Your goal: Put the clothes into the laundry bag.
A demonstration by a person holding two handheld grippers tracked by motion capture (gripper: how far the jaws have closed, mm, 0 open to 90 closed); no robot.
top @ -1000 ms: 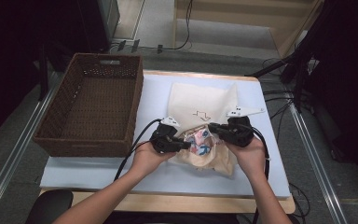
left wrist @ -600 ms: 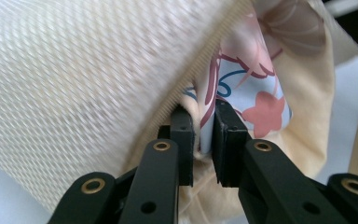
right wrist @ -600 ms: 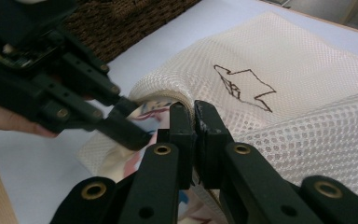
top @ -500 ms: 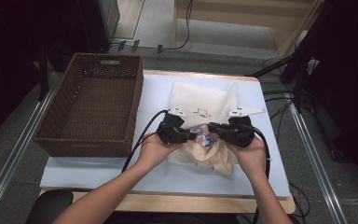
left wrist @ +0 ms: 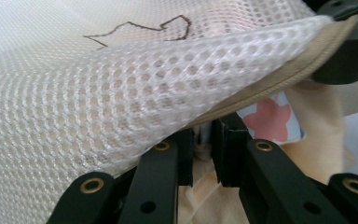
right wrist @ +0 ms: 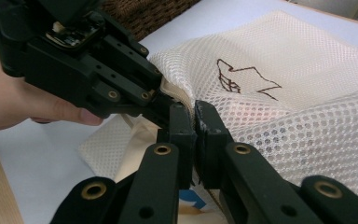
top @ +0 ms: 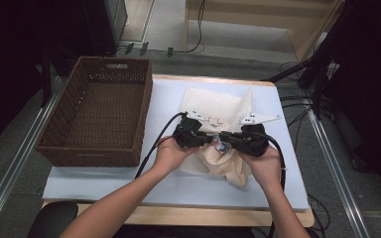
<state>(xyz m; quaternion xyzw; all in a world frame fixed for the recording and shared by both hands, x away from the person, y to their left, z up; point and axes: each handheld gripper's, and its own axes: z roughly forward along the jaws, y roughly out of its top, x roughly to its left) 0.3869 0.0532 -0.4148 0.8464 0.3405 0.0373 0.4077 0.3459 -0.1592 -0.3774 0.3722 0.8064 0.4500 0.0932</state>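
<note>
A white mesh bag (top: 213, 106) with a dark stitched outline lies on the pale mat. A cream cloth (top: 228, 166) and a flower-patterned cloth (top: 222, 147) sit at its near edge. My left gripper (top: 210, 140) and right gripper (top: 226, 139) meet tip to tip at that edge. In the left gripper view the jaws of the left gripper (left wrist: 203, 149) are closed under the bag's tan hem (left wrist: 261, 88), with the patterned cloth (left wrist: 270, 119) beyond. In the right gripper view the right gripper (right wrist: 196, 122) pinches the mesh bag (right wrist: 307, 70) beside the left gripper (right wrist: 164, 99).
A dark brown wicker basket (top: 90, 154) stands at the left of the mat (top: 129, 178), with nothing inside it. Cables trail off the table's right side. The wooden table edge (top: 178, 215) runs along the front.
Both hands have moved a little away from the person and closer together, drawing the bag's near edge up and bunching the cloth under it.
</note>
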